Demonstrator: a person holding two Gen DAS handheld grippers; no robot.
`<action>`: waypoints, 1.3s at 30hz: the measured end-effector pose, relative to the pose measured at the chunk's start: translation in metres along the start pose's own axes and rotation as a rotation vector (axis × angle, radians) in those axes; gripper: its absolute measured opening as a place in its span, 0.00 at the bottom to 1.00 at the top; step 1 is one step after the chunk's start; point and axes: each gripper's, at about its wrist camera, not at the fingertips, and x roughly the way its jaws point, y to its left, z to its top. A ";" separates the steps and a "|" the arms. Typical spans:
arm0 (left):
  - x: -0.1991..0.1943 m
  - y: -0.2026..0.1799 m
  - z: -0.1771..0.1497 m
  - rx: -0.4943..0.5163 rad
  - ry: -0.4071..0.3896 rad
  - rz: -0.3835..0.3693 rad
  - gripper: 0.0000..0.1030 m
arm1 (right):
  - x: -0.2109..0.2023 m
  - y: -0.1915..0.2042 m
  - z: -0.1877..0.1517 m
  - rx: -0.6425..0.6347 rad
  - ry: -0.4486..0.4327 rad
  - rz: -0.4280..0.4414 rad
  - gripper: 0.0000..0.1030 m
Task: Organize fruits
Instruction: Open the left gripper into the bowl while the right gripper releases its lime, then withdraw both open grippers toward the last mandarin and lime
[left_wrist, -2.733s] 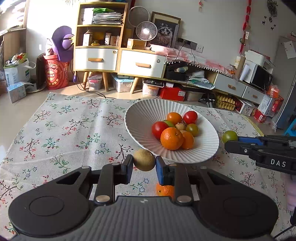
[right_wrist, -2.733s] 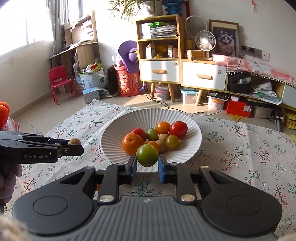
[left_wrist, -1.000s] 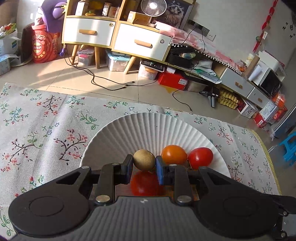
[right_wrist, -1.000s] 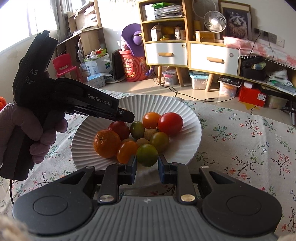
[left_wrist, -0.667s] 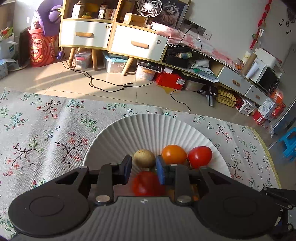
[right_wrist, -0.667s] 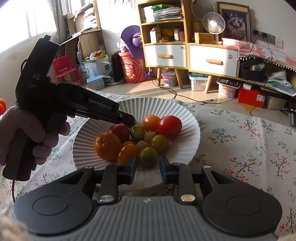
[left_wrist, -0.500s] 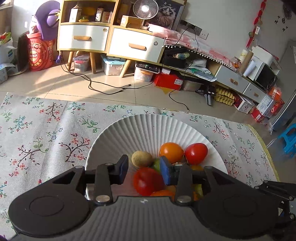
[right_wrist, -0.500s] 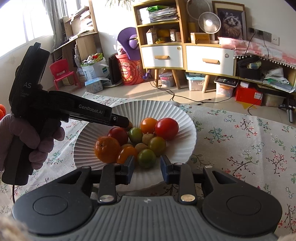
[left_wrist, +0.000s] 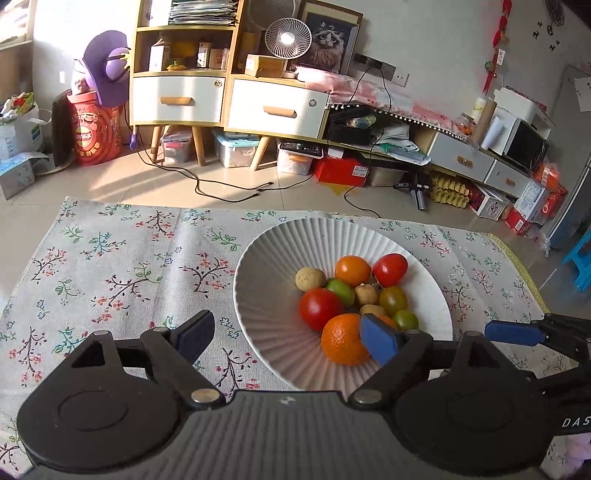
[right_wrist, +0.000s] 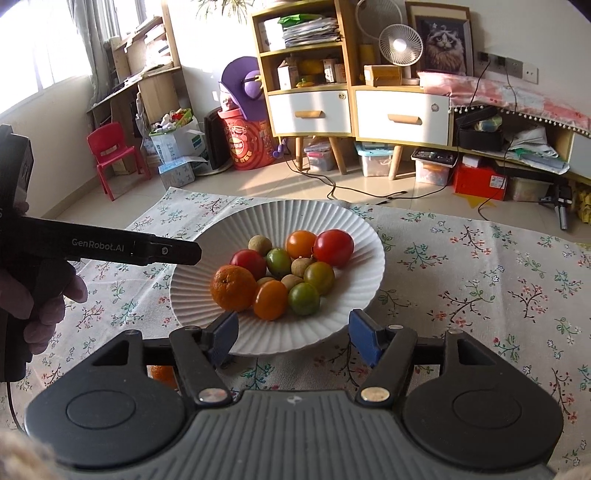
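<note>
A white ribbed plate (left_wrist: 280, 254) (right_wrist: 354, 236) on the flowered cloth holds several fruits. The tan round fruit (left_wrist: 309, 278) (right_wrist: 259, 244) lies at the pile's far left. The green tomato (right_wrist: 303, 298) (left_wrist: 405, 319) lies at its near edge, beside a big orange (left_wrist: 341, 343) (right_wrist: 233, 282). My left gripper (left_wrist: 290, 338) hangs over the plate's near left rim, jaws opening wide, nothing between them. My right gripper (right_wrist: 293, 338) hovers at the plate's near rim, jaws opening, also with nothing between them. One more orange (right_wrist: 162, 373) lies on the cloth under the right gripper's left finger.
The flowered cloth (left_wrist: 122, 266) covers the table, whose far edge drops to a tiled floor. The right gripper's blue-padded finger (left_wrist: 511, 332) shows at the right of the left wrist view. A gloved hand (right_wrist: 44, 299) holds the left gripper at the left of the right wrist view.
Both grippers opened and drew back and up from the plate. The left one let the tan fruit drop into the pile; the right one let go of the green tomato there.
</note>
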 end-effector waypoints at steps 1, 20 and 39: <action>-0.003 0.001 -0.002 0.002 0.002 0.008 0.90 | -0.002 0.001 -0.001 0.000 -0.002 -0.001 0.68; -0.024 -0.004 -0.069 0.015 0.075 0.062 0.99 | -0.009 0.009 -0.026 0.033 -0.026 -0.064 0.97; -0.008 -0.021 -0.107 0.114 0.047 -0.019 0.97 | 0.004 0.012 -0.048 0.033 -0.038 -0.116 0.99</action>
